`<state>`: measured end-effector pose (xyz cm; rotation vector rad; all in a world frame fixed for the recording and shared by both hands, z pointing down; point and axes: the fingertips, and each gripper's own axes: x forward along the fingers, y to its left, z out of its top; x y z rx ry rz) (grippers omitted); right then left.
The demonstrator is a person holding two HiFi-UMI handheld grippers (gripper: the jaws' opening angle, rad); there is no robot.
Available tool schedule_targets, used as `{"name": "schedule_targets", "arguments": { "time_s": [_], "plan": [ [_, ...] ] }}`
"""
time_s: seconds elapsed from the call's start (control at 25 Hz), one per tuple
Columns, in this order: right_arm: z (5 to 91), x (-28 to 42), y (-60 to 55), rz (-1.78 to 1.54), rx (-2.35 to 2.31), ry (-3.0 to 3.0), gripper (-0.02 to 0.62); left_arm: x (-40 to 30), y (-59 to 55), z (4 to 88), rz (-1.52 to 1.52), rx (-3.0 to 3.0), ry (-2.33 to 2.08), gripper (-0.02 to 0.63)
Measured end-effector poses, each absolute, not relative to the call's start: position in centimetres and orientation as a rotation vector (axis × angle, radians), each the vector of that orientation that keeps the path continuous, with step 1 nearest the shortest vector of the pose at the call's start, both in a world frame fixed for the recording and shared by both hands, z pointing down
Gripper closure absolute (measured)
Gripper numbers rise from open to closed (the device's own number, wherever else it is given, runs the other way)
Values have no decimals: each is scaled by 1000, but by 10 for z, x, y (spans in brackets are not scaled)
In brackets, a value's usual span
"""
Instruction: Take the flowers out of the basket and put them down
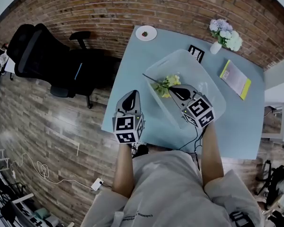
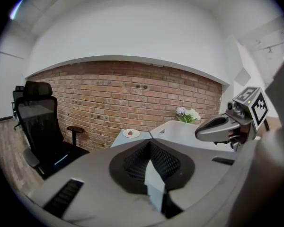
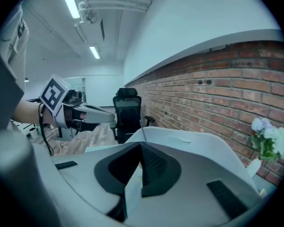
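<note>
A yellow flower [image 1: 166, 83] with a long thin stem hangs over the translucent plastic basket [image 1: 201, 67] on the pale blue table [image 1: 132, 56]. My right gripper [image 1: 174, 90] is shut on it. In the right gripper view the stem [image 3: 142, 132] sticks out past the closed tips of that gripper [image 3: 141, 144]. My left gripper [image 1: 129, 98] hovers over the table's left side, beside the basket, jaws shut and empty. The left gripper view shows its tips [image 2: 150, 144] meeting, with the right gripper [image 2: 222, 126] off to the right.
A white vase of pale flowers [image 1: 226, 33] stands at the table's far right corner. Also on the table are a small plate [image 1: 146, 32] at the far left, a black-and-white card [image 1: 196, 53] and a yellow-green booklet [image 1: 235, 78]. A black office chair [image 1: 42, 56] stands left of the table.
</note>
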<state>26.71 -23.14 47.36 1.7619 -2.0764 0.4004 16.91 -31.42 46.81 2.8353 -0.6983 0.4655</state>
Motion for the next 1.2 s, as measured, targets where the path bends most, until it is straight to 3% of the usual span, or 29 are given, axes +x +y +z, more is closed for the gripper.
{"name": "schedule_targets", "arguments": {
  "time_s": [0.52, 0.96, 1.12, 1.2],
  "plan": [
    [391, 257, -284, 464, 2129, -2089, 571, 191, -350, 481, 455, 2870, -358, 583],
    [498, 282, -315, 571, 1744, -1919, 561, 183, -381, 481, 445, 2861, -252, 583],
    [534, 278, -312, 662, 1559, -1881, 447, 178, -393, 481, 435, 2836, -254, 583],
    [548, 278, -315, 663, 1500, -1849, 431, 176, -398, 484, 432, 2824, -254, 583]
  ]
}}
